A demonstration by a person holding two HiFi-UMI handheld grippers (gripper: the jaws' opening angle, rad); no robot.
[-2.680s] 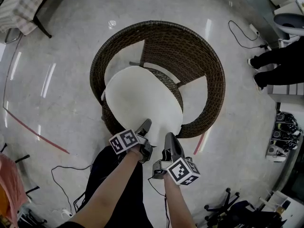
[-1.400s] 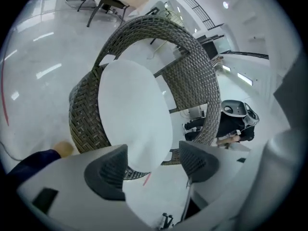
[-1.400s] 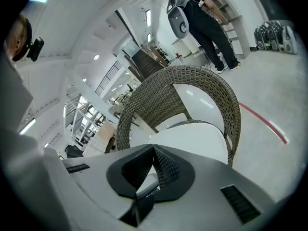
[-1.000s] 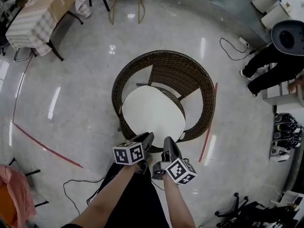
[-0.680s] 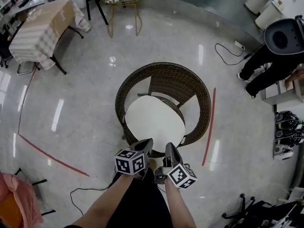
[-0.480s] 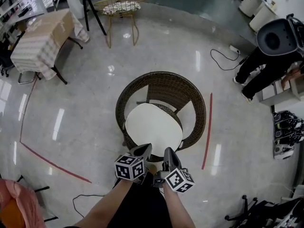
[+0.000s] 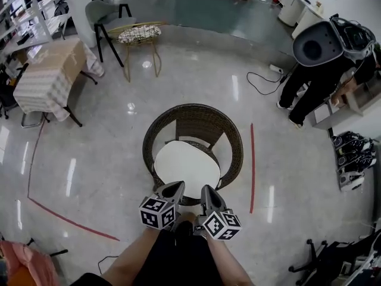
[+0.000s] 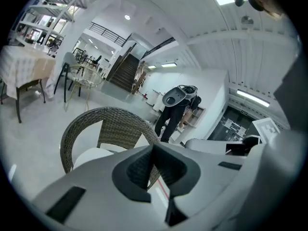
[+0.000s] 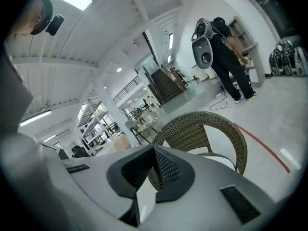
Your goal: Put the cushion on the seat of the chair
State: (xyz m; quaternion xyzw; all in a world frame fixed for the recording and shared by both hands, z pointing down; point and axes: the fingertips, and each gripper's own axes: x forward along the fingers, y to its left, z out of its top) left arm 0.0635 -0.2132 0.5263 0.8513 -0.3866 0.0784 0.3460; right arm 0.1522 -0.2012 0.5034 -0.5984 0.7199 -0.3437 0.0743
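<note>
White cushion (image 7: 186,168) on chair (image 7: 196,121) seat | fingers (image 7: 172,190) closed — apart from it

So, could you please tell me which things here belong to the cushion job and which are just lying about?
Job in hand:
cushion, lying on the seat
wicker chair
left gripper and right gripper, both shut and empty

Just lying about:
cloth-covered table
gold-framed chair
red floor tape beside the wicker chair
person standing at the right
</note>
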